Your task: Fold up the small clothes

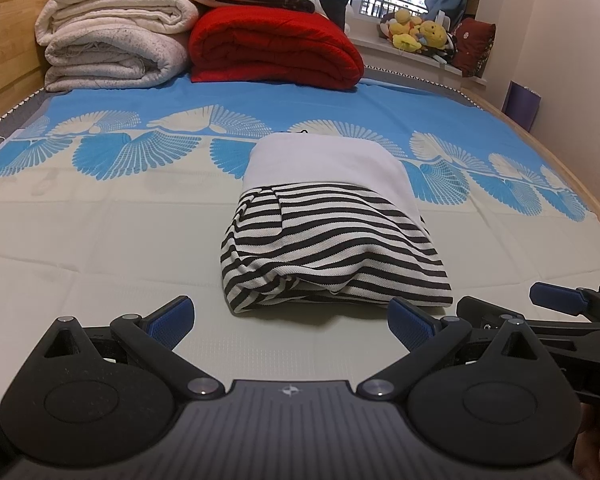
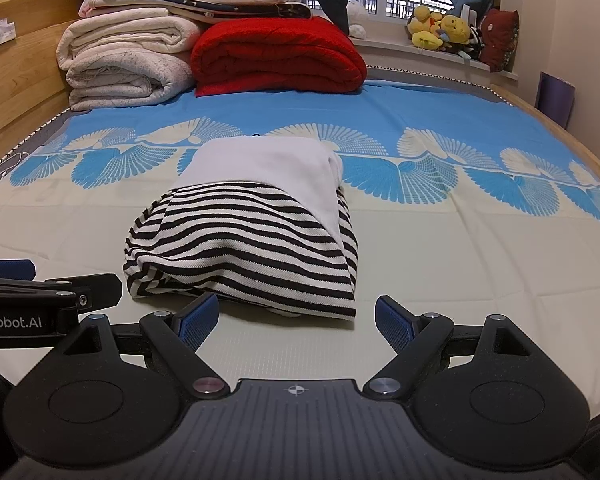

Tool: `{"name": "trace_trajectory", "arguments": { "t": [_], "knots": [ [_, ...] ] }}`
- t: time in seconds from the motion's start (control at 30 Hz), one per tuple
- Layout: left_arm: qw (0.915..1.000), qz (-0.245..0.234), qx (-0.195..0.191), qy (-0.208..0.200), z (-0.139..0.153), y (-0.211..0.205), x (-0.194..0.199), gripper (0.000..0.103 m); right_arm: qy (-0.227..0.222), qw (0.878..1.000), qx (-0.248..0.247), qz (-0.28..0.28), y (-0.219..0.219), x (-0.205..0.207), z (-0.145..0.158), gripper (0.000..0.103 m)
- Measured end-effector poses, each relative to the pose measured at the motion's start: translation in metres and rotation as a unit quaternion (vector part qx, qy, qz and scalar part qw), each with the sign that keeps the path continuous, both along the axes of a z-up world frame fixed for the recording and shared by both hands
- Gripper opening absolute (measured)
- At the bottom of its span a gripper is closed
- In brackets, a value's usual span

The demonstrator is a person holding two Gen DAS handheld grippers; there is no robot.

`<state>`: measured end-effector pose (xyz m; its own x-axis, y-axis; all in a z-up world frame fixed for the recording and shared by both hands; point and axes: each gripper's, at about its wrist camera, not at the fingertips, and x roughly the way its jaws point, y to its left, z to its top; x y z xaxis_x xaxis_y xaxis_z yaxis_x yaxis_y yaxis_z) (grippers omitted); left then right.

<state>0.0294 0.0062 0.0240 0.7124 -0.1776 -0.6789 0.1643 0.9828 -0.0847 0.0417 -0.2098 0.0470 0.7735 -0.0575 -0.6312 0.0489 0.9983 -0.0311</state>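
Garment (image 1: 332,232), striped black-and-white with a plain white upper part, lies folded into a compact bundle on the bed sheet (image 1: 100,240); it serves as landmark. Its striped end faces both cameras, the white part lies on the far side. Left gripper (image 1: 290,320) sits just on the near side of the garment, low over the sheet, jaws spread wide, nothing between the blue pads (image 1: 172,318); the pads stand apart from the cloth. Right gripper (image 2: 296,318) also on the near side of the garment, jaws spread wide, empty; its left pad is just beside the garment's near hem, contact cannot be told. The two grippers are side by side: in the left wrist view the right gripper shows at the right edge. Beyond the garment: red blanket (image 1: 276,48) and, to its left, stacked white quilts (image 1: 112,40) at the head of the bed. Farther beyond, to the right, yellow plush toys (image 1: 420,34) on the windowsill. Sheet around the garment is cream, turning to a blue fan pattern past its white end.
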Motion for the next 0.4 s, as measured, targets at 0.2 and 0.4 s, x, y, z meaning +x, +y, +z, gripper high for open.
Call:
{"name": "trace_trajectory", "arguments": {
  "t": [0.2,0.4],
  "knots": [
    [1.0000,0.000,0.000,0.000,-0.0012,-0.0011,-0.0001,0.103,0.000,1.000,0.000,0.000,-0.0002,0.0000,0.0003,0.086],
    [1.0000,-0.001,-0.001,-0.003,-0.0018,-0.0033,0.0007,0.103,0.000,1.000,-0.001,0.000,-0.0001,0.0002,0.0003,0.086]
  ]
}}
